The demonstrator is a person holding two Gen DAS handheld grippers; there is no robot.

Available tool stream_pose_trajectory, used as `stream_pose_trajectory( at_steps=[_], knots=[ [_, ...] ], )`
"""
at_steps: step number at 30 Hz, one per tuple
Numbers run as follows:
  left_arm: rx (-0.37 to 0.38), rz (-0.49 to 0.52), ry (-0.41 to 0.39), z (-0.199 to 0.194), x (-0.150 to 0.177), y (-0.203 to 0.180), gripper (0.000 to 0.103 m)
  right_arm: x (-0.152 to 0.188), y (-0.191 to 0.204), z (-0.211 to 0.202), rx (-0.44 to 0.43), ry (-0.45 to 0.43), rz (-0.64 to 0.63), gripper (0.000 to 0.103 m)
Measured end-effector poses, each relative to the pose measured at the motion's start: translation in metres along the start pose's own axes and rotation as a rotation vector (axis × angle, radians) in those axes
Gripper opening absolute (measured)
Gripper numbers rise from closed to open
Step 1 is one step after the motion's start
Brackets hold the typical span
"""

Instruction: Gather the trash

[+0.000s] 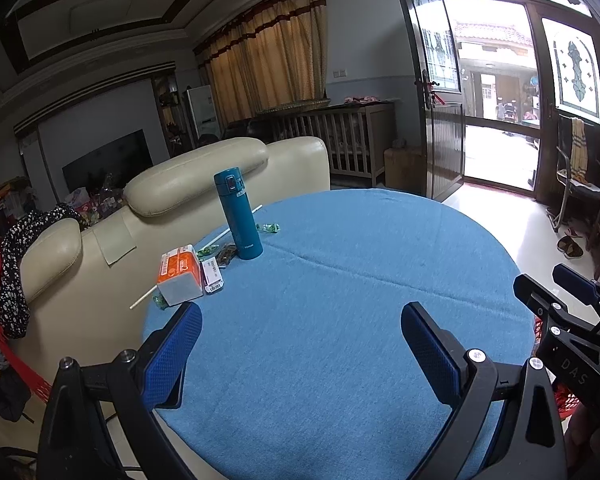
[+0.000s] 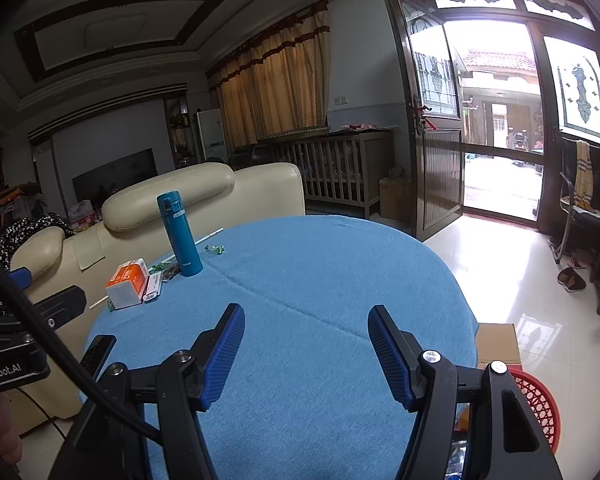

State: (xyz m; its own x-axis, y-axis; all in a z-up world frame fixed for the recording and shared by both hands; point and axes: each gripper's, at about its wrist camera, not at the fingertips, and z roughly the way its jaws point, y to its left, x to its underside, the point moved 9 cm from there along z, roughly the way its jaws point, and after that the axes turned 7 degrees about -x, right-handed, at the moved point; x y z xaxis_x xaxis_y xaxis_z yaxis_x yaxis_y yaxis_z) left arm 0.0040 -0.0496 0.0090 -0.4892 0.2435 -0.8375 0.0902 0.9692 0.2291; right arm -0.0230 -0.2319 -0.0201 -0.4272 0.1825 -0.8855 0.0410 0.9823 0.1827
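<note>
Small trash lies at the far left of the round blue-clothed table (image 1: 360, 300): green candy wrappers (image 1: 270, 227) (image 2: 215, 249), a dark wrapper (image 1: 225, 255), a white label slip (image 1: 213, 276) and a white straw (image 1: 236, 225). A teal flask (image 1: 238, 214) (image 2: 180, 234) stands upright among them, beside an orange tissue pack (image 1: 181, 274) (image 2: 128, 282). My left gripper (image 1: 302, 354) hovers open over the near table, nothing between its blue pads. My right gripper (image 2: 306, 354) is likewise open and empty. Each gripper shows at the edge of the other's view.
A red mesh basket (image 2: 540, 404) sits on the floor at the table's near right, beside a cardboard box (image 2: 496, 346). A cream leather sofa (image 1: 204, 172) backs against the table's left edge. Shiny tiled floor (image 2: 512, 280) runs toward the open door.
</note>
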Motion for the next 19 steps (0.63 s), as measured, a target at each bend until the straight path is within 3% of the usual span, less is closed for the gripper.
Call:
stream_pose_trajectory(
  at_steps=[19],
  knots=[
    [0.02, -0.024, 0.044, 0.048, 0.0, -0.006, 0.1, 0.018, -0.014, 0.051, 0.028, 0.1, -0.001, 0.068]
  ],
)
